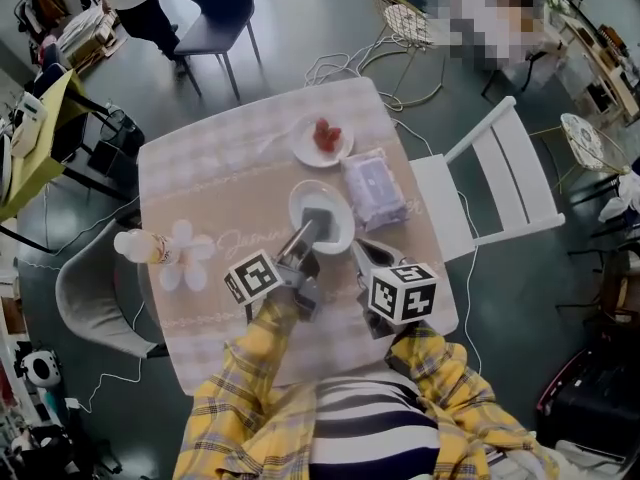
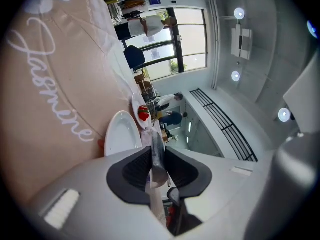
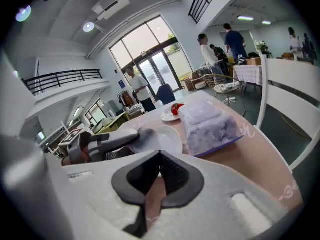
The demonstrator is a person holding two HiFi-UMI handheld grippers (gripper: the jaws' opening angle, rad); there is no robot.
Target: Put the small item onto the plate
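A small flat grey item [image 1: 318, 220] hangs over the white plate [image 1: 300, 200] at the table's middle. My left gripper [image 1: 305, 233] is shut on the item; in the left gripper view the grey item [image 2: 157, 156] shows edge-on between the dark pads, with the plate [image 2: 120, 134] just beyond. My right gripper [image 1: 362, 253] is beside the plate's near right rim, shut with nothing in it. From the right gripper view I see the left gripper [image 3: 107, 143] holding the item [image 3: 145, 138] above the plate [image 3: 170, 138].
A second plate [image 1: 305, 148] with strawberries [image 1: 326, 134] sits farther back. A wrapped tissue pack [image 1: 375, 190] lies right of the middle plate. A flower-shaped mat with a bottle [image 1: 165, 251] is at the left. A white chair [image 1: 500, 183] stands at the table's right side.
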